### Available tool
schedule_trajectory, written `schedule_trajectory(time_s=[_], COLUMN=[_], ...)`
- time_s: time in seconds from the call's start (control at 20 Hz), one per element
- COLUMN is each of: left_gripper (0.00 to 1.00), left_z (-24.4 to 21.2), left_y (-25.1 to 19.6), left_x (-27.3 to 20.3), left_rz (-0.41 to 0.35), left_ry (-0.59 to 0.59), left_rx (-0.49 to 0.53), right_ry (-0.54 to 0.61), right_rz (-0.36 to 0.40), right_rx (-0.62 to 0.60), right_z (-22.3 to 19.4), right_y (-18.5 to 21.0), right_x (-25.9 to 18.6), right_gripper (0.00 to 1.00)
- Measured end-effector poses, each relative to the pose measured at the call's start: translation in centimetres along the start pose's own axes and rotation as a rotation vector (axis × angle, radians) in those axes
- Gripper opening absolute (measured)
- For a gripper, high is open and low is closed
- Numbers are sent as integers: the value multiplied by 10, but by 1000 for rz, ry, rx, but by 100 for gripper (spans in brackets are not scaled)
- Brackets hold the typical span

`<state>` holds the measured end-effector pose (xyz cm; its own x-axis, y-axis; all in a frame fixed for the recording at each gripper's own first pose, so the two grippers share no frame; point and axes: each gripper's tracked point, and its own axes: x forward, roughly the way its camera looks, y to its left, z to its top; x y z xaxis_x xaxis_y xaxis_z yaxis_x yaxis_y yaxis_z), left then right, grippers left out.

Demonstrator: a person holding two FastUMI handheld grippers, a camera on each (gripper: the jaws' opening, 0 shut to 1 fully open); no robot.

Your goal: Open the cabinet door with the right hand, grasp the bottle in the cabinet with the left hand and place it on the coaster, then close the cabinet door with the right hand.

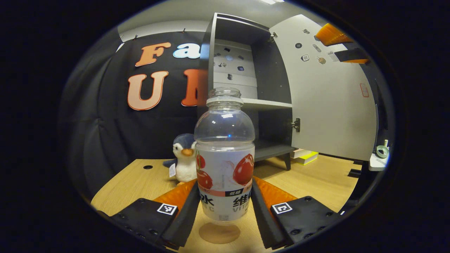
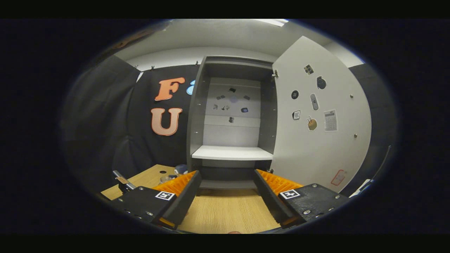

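Left tool: fingers pressed to either side of the bottle, gripping it upright. Bottle base hangs just above the round coaster on the bench; not yet set down. Beyond the tool, cabinet with door swung wide. Right tool: fingers spread, holding nothing, faces the cabinet's bare shelf. Judged: opening and grasp done; release and door closing remain.
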<state>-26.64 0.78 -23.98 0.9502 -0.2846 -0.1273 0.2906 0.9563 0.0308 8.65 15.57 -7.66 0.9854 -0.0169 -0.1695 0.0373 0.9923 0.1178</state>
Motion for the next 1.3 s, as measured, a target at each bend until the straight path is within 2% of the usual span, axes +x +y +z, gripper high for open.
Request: schedule_trajectory(time_s=[0.3,0.5,0.75,0.95,1.3], left_gripper=[83,83,83,83,84], left_z=[-50,-68,-74,-88,-90], left_y=[5,9,11,11,9], left_x=[5,6,13,13,10], left_rz=[-5,1,-2,9,15], left_ry=[57,86,102,167,185], left_rx=[-21,-15,-15,-14,6], right_ry=[60,93,102,117,118], right_rz=[0,-2,-2,10,6], right_rx=[20,13,27,32,44], right_z=[-29,-40,-43,-47,-47], right_y=[7,8,9,12,6], right_x=[5,10,15,18,17], right_gripper=[93,93,93,93,93])
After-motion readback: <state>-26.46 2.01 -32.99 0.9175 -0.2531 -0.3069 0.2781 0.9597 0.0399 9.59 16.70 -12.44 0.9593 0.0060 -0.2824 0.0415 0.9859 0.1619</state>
